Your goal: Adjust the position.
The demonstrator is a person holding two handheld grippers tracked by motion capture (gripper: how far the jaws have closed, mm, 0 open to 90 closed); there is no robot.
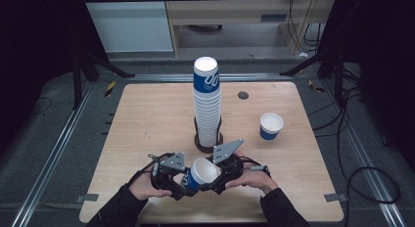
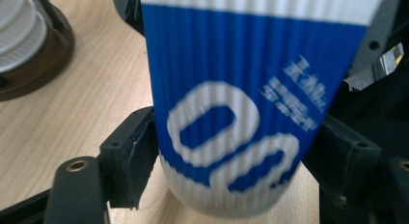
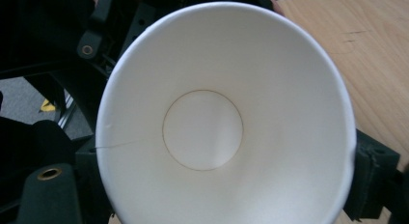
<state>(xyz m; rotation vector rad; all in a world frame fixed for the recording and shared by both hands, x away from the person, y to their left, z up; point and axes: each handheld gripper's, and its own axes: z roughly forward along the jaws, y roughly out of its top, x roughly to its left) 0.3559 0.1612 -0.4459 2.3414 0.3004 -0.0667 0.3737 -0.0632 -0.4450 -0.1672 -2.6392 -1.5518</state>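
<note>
You hold the cup (image 1: 200, 172) at the table's (image 1: 147, 119) 6 o'clock edge; left gripper (image 1: 172, 179) clamps its base, right gripper (image 1: 219, 174) pinches its rim. Squeeze harder and the rim, I judge, creases; pull unevenly and it slips.

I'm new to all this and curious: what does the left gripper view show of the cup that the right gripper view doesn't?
Left gripper view: the cup's blue ribbed outside with white lettering, plus the brown base of the cup stack. Right gripper view: the cup's white inside and round bottom, with a dent in the rim. Both: the same cup, pinched between black jaws over the wooden table.
</note>
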